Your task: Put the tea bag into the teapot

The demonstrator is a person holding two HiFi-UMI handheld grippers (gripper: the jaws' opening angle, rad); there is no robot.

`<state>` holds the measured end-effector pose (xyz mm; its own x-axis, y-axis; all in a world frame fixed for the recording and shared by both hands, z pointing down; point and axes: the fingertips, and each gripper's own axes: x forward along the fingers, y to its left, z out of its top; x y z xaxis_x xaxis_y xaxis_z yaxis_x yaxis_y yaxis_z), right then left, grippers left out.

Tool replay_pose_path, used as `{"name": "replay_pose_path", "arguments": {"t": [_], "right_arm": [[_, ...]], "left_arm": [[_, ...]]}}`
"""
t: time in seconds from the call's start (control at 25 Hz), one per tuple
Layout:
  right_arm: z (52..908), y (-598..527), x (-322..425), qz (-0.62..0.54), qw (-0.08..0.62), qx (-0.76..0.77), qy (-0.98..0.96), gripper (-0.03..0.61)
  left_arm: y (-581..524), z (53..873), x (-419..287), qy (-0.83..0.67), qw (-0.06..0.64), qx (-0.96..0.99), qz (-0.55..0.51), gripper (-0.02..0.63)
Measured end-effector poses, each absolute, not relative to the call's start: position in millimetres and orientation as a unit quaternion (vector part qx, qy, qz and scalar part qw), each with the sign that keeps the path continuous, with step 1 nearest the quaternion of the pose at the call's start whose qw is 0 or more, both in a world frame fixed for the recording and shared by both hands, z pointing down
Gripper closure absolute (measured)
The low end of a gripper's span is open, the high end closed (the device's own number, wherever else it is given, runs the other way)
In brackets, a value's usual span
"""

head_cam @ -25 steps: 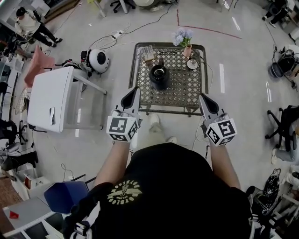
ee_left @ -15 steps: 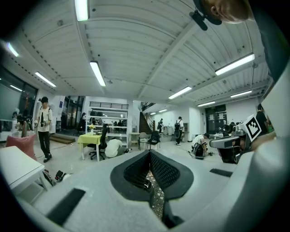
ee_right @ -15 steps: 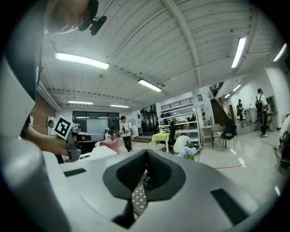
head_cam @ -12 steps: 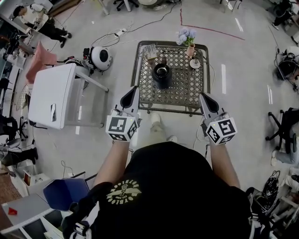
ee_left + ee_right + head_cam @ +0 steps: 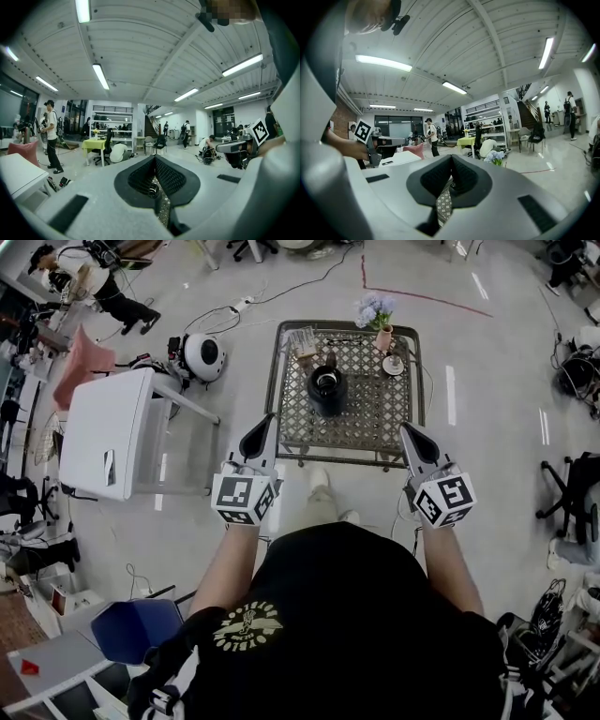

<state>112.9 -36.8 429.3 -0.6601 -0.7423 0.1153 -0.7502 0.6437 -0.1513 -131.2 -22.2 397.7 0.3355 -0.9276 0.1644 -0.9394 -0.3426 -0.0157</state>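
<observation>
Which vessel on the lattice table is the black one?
The teapot, near the middle of the table. The vase at the far edge is pink, and the small cup beside it is pale.

Honestly, nothing here is readable. The cube [image 5: 246, 499] on my left gripper [image 5: 263, 423] and the one on my right gripper [image 5: 411, 430] only carry black-and-white square marker patterns, no letters or numbers. My black shirt [image 5: 356, 615] has a yellow emblem [image 5: 247, 626], but any wording in it is too small to make out.
</observation>
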Motion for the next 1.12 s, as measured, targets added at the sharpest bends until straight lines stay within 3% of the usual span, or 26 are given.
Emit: {"name": "replay_pose_path", "arguments": {"t": [1.12], "right_arm": [[439.2,-134.7,81.6,0.102,0.047,0.444,-0.889,0.569]], "left_arm": [[-121.0,420.3,-179.7,-0.558,0.066,0.824,0.074,0.618]]}}
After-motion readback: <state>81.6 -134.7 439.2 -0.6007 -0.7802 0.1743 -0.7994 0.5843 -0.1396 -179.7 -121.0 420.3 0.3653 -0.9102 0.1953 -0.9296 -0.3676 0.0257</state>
